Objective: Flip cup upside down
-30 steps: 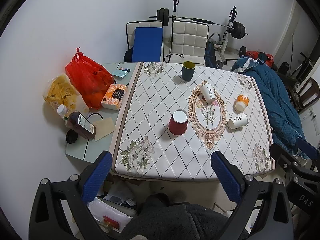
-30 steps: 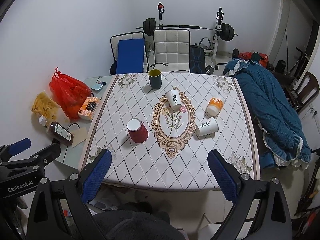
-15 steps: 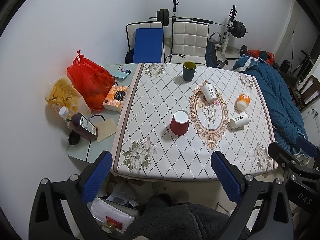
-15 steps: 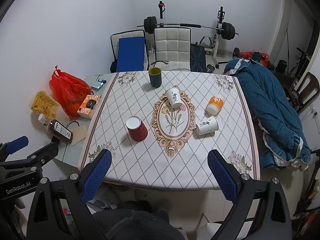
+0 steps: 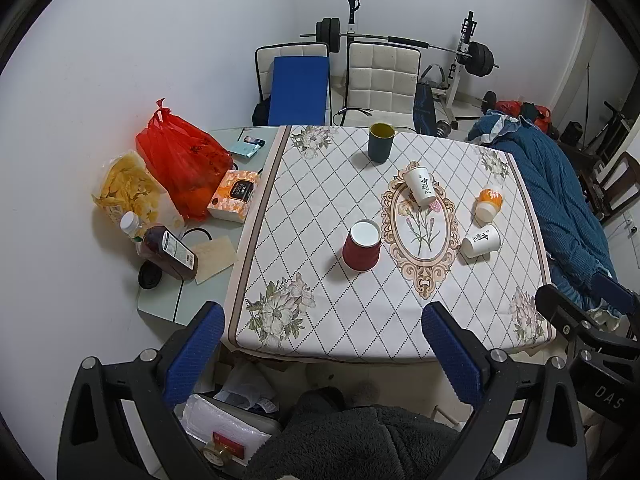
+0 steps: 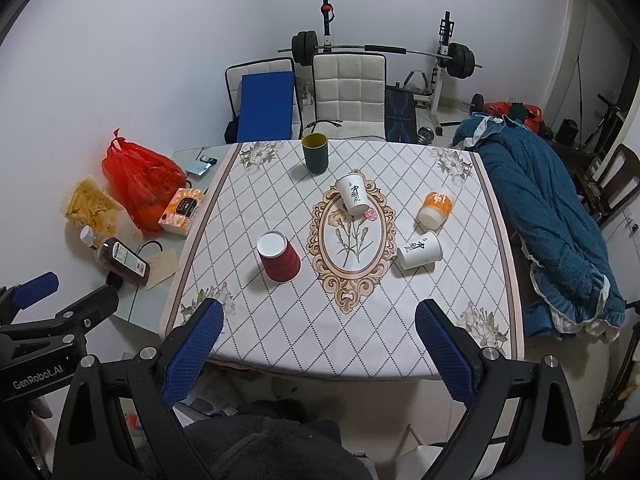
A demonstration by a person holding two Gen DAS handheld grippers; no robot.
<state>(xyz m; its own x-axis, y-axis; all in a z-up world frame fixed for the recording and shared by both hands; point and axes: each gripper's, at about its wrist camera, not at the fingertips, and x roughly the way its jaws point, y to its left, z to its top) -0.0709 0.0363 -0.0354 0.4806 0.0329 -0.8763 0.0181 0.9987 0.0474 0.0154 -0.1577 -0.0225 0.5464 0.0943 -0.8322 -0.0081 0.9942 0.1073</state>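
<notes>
A red paper cup (image 5: 361,246) (image 6: 279,256) stands upside down, white base up, left of the table's middle. A dark green cup (image 5: 381,142) (image 6: 315,153) stands upright at the far edge. A white printed cup (image 5: 419,187) (image 6: 352,193) stands upside down on the oval motif. Another white cup (image 5: 481,240) (image 6: 419,250) and an orange cup (image 5: 489,203) (image 6: 435,208) lie on their sides at the right. My left gripper (image 5: 322,344) and right gripper (image 6: 318,340) are open and empty, held back from the near table edge.
The table (image 5: 352,332) has a floral cloth. On its left side are a red bag (image 5: 176,160), a snack bag (image 5: 128,188), a tissue box (image 5: 234,196) and a bottle (image 5: 168,252). Chairs (image 5: 382,80) stand behind; a blue blanket (image 5: 560,200) lies right.
Both grippers have pulled back slightly from the table, so the table looks a little smaller. No cup has moved.
</notes>
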